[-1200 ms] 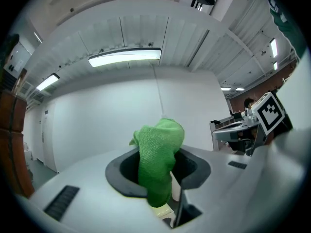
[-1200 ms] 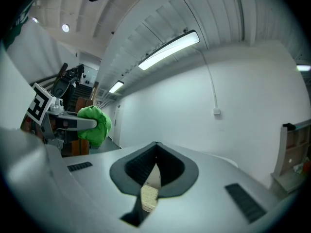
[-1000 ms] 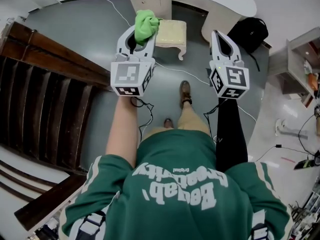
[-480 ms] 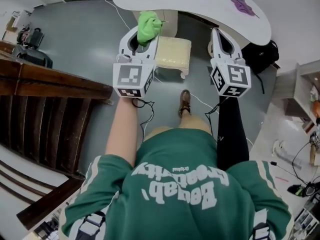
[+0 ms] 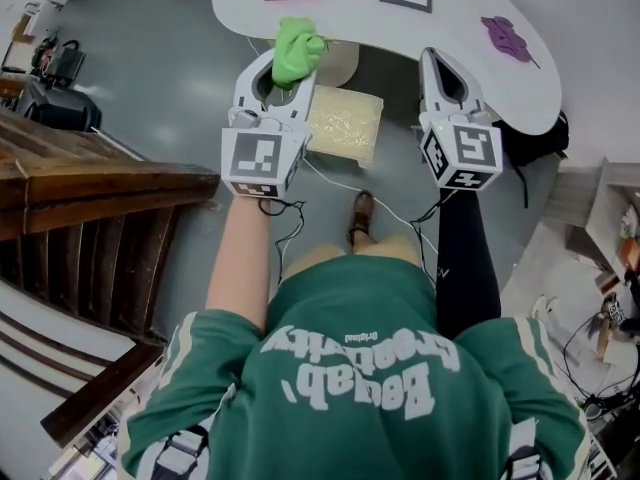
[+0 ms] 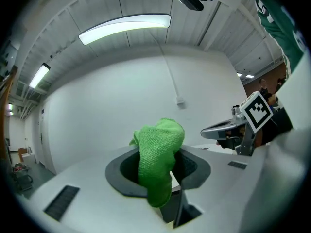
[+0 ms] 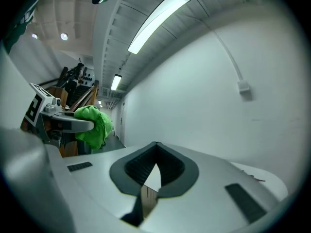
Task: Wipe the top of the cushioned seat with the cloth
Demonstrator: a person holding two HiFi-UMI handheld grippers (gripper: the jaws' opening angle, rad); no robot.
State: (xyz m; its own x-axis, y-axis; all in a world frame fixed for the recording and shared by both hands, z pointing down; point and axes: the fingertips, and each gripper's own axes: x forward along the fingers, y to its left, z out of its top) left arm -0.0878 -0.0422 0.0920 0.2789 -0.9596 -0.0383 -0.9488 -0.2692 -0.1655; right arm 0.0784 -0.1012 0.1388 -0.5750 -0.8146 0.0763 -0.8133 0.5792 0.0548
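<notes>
In the head view my left gripper (image 5: 291,60) is shut on a bunched green cloth (image 5: 298,46), which sticks up out of its tips. The left gripper view shows the cloth (image 6: 159,158) pinched between the jaws and hanging over them. A cream cushioned seat (image 5: 346,124) stands on the grey floor below and between the two grippers, partly under the white table. My right gripper (image 5: 438,60) is held level with the left one, shut with nothing in it; its own view shows the tips (image 7: 155,147) meeting and the cloth (image 7: 93,123) off to the left.
A curved white table (image 5: 455,28) with two printed cards and a purple scrap spans the top. Dark wooden stairs (image 5: 90,218) fill the left side. A black bag (image 5: 530,143) lies right of the seat. A cable (image 5: 330,183) runs across the floor by the person's shoe (image 5: 361,218).
The person has stepped forward: the seat and table have slid down the view towards the grippers. Both grippers keep their pose, the left still holding the cloth.
</notes>
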